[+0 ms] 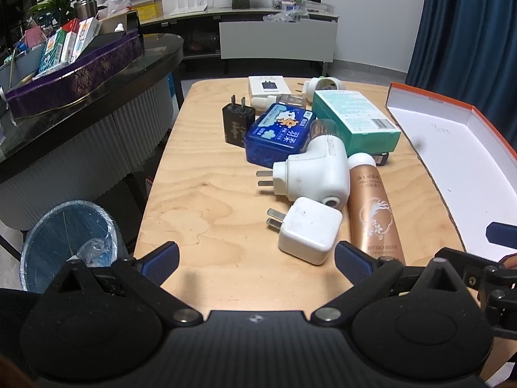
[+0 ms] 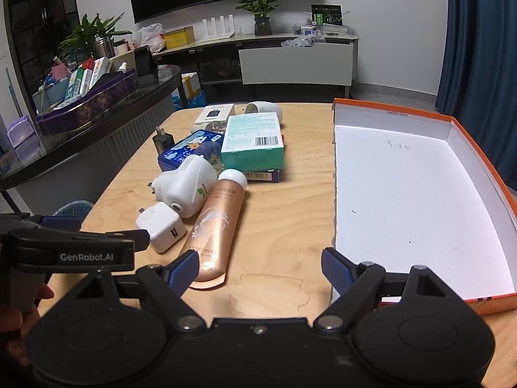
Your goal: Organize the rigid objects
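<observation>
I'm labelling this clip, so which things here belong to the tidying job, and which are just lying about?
Job:
white charger
white plug-in unit
hand cream tube
blue tin
green box
black charger
orange-edged box

Lying about:
waste bin
purple tray
potted plant

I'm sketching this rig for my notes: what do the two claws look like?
Both match. The left claw and right claw have matte black bodies with two round hubs, silver pivot screws and angular black links ending in ribbed dark-blue pads. White "GenRobot.AI" lettering marks the side of the left one. No cables or sleeves show.
</observation>
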